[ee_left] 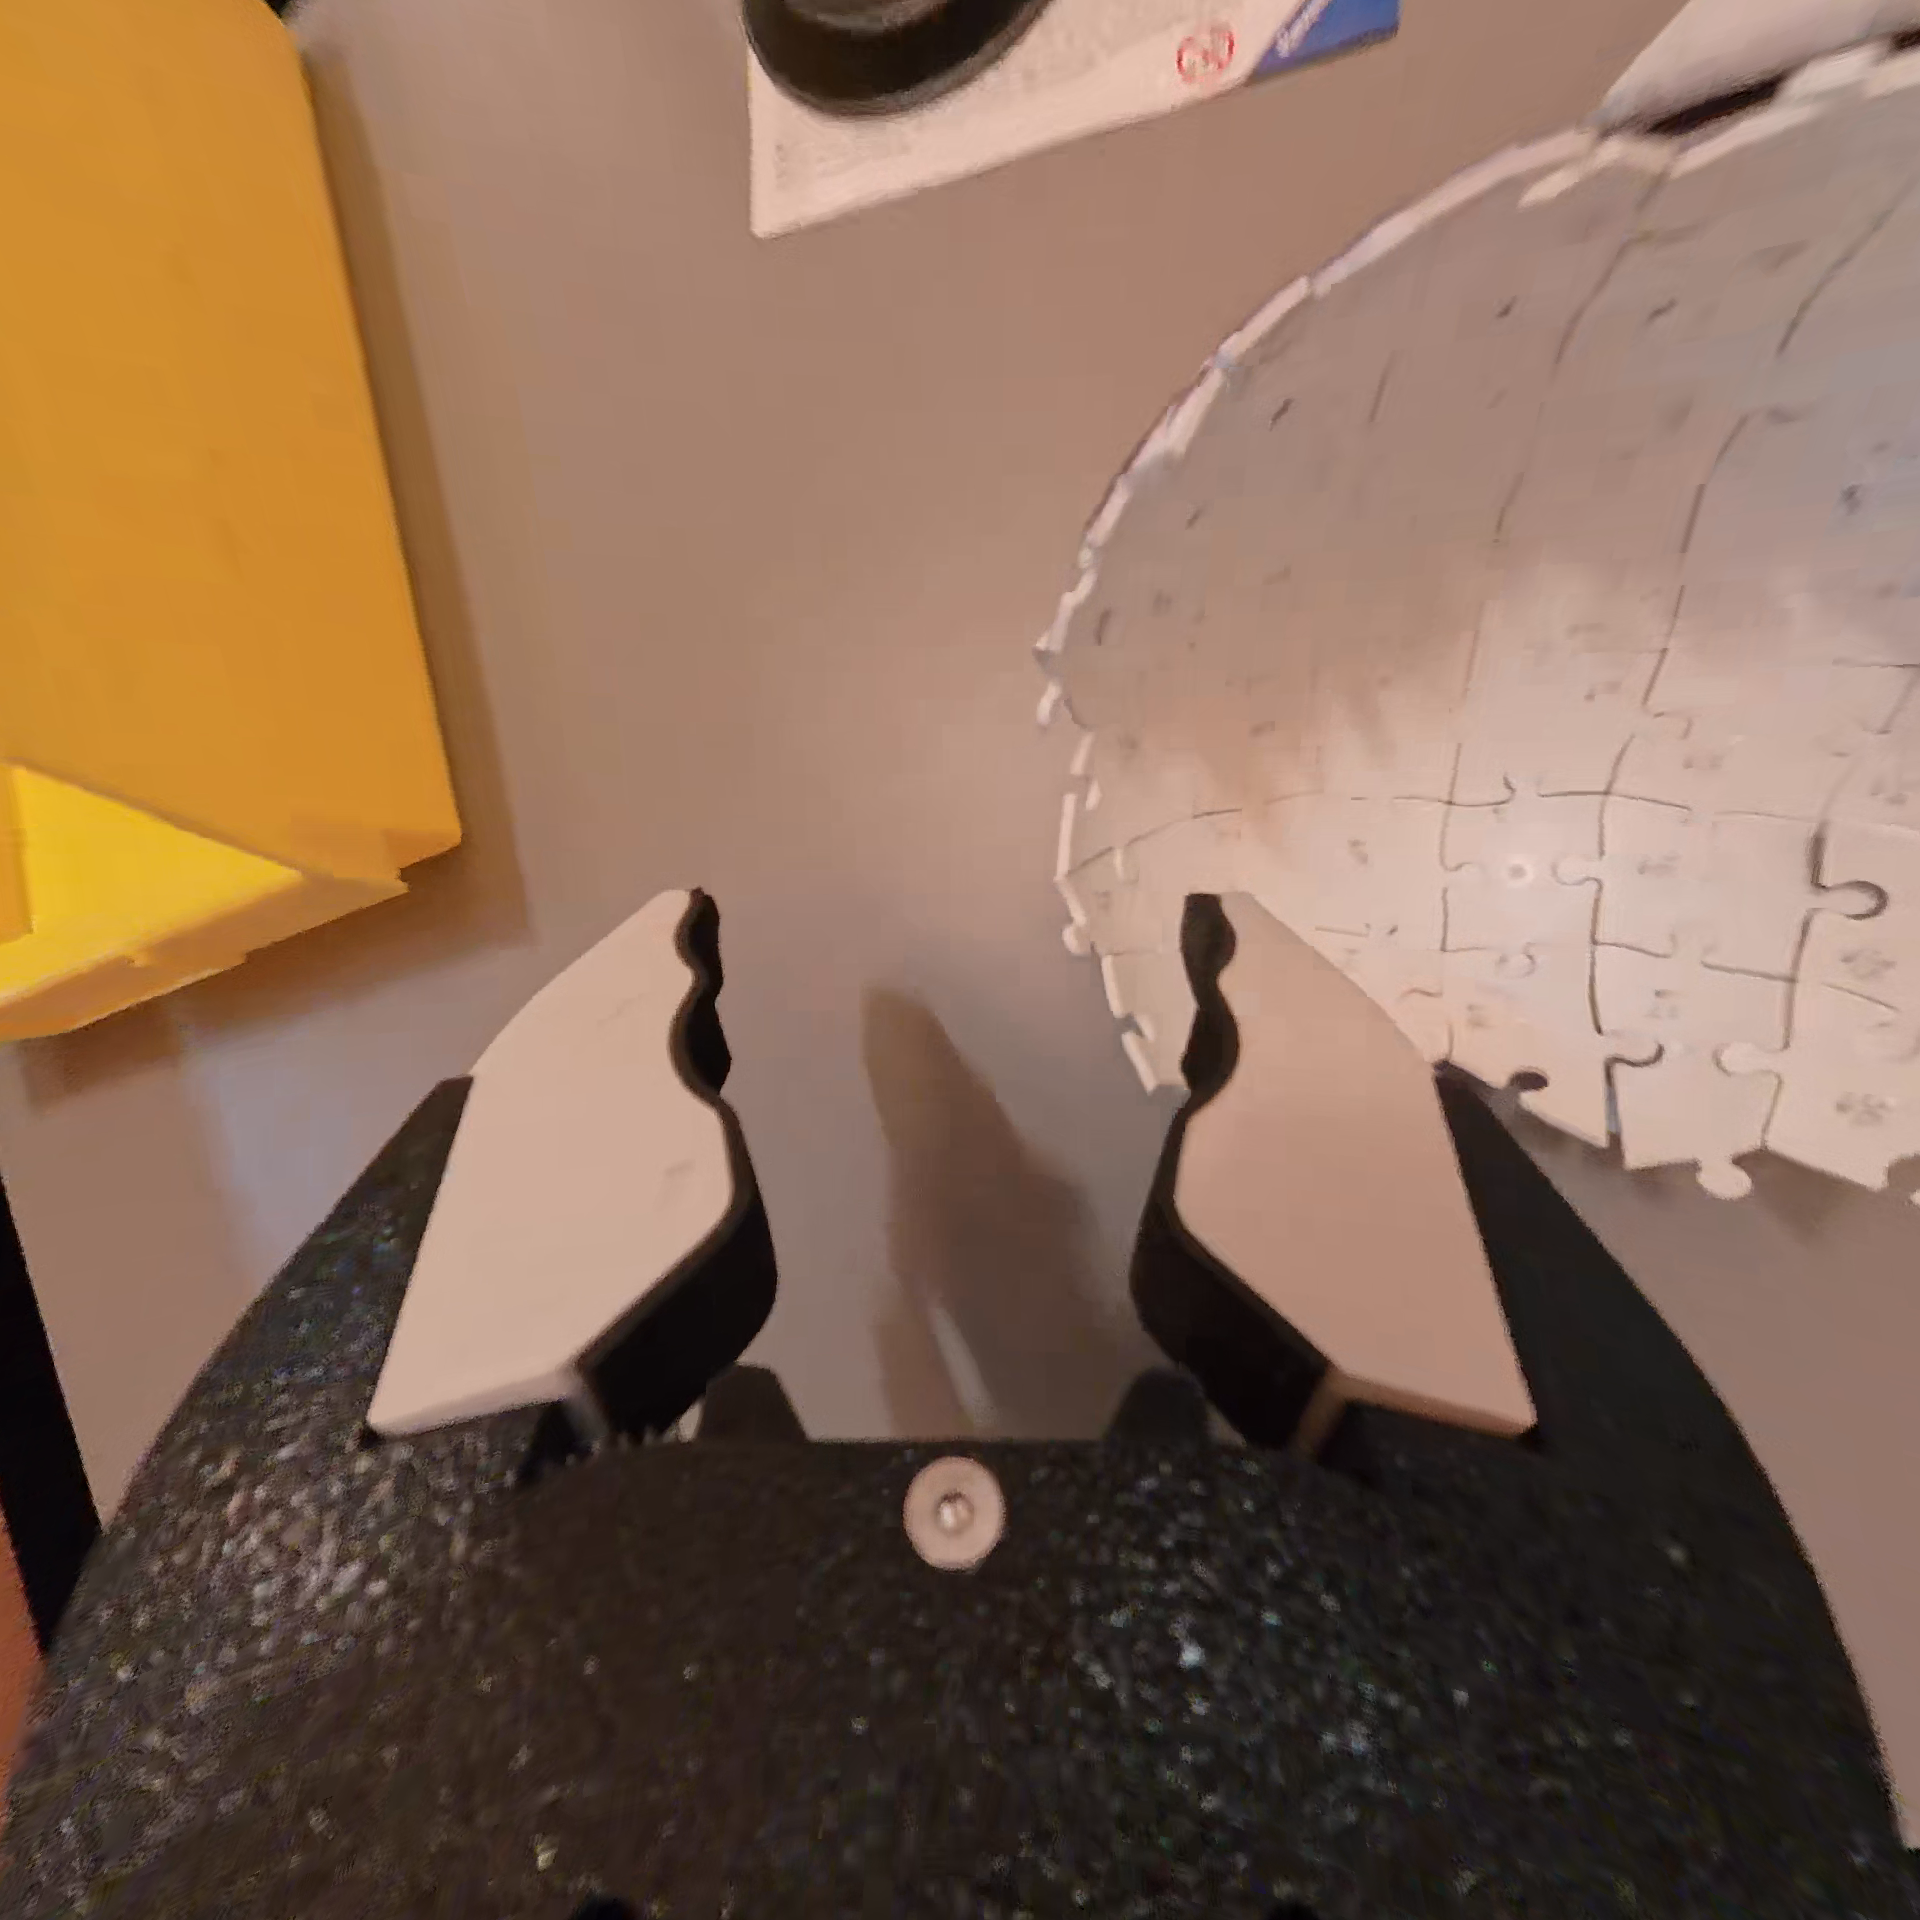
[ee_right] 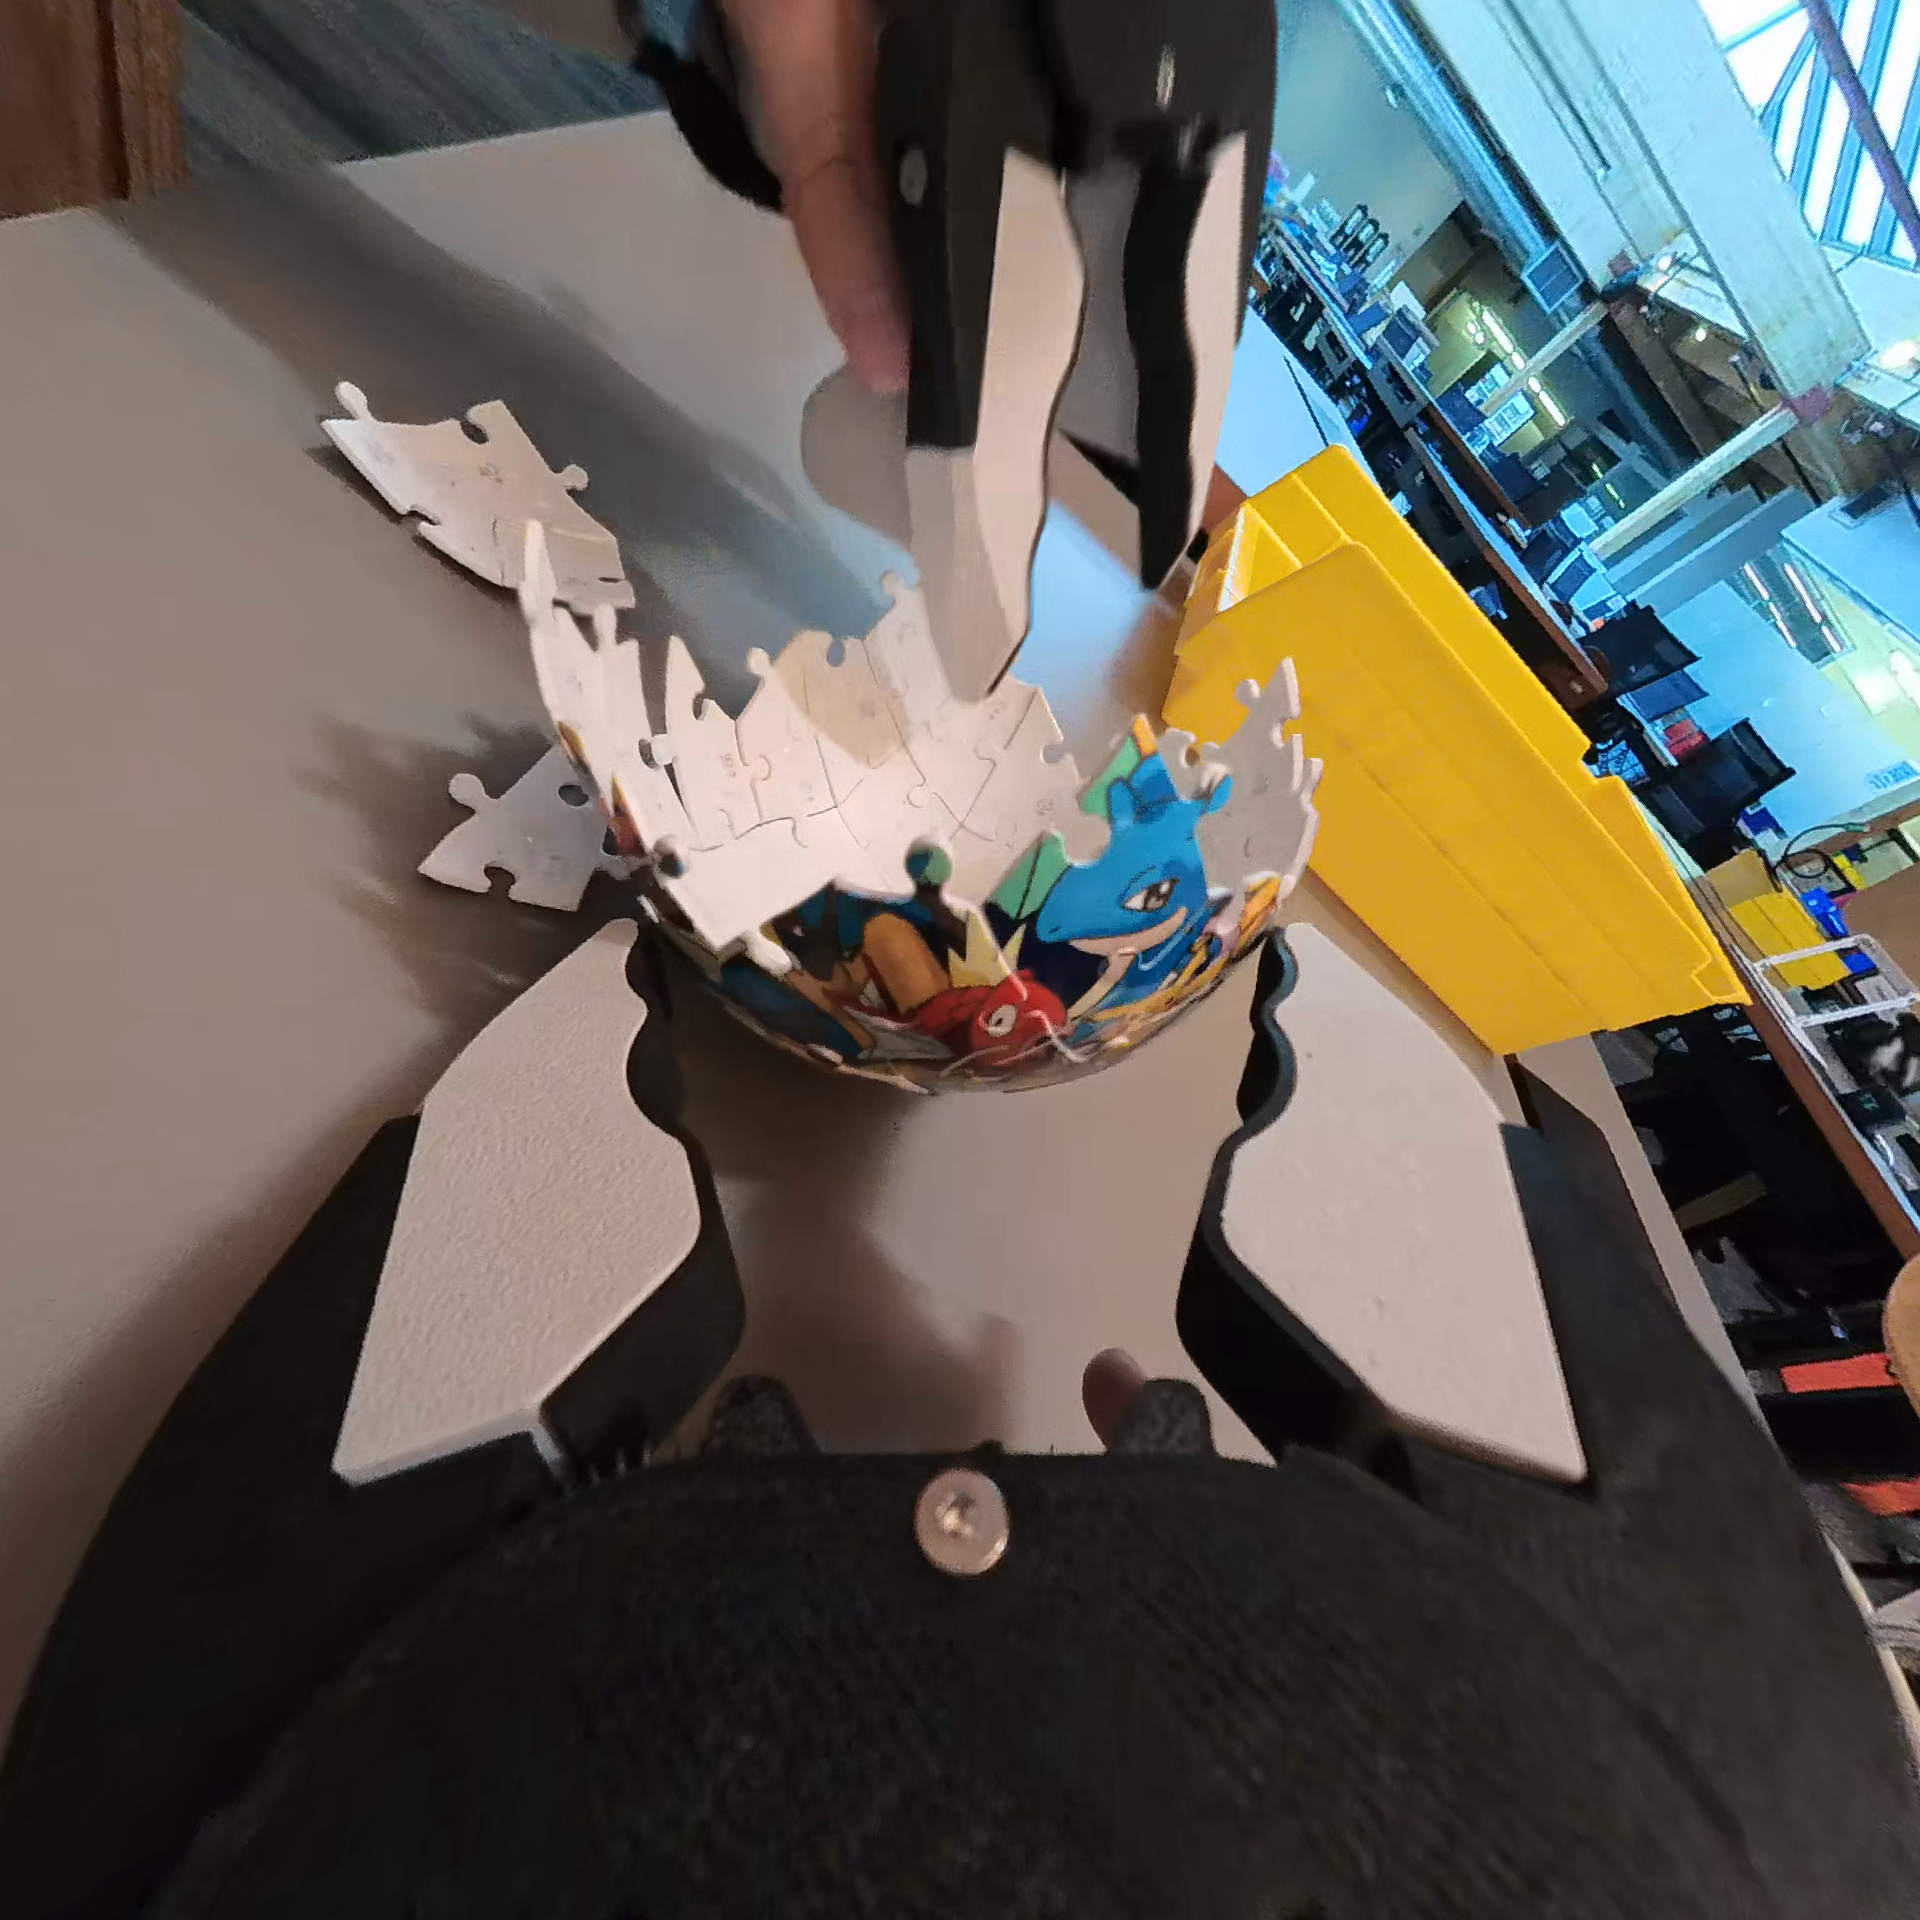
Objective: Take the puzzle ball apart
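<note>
The puzzle ball [ee_right: 935, 883] is down to an open half shell, coloured outside and white inside, with a jagged rim. My right gripper [ee_right: 956, 951] has a finger pressed on each side of the shell and holds it just above the grey table [ee_right: 156, 571]. In the left wrist view the shell's white inside [ee_left: 1507, 675] fills the right side. My left gripper [ee_left: 956, 925] is open and empty, its right fingertip over the shell's rim. In the right wrist view it [ee_right: 1081, 623] comes down from above at the shell's far rim.
Loose joined white pieces lie on the table beyond the shell [ee_right: 468, 478] and to its left [ee_right: 520, 842]. Stacked yellow bins [ee_right: 1455, 810] stand right of the shell; one also shows in the left wrist view [ee_left: 187, 520]. A white printed card with a black round object [ee_left: 987, 94] lies farther off.
</note>
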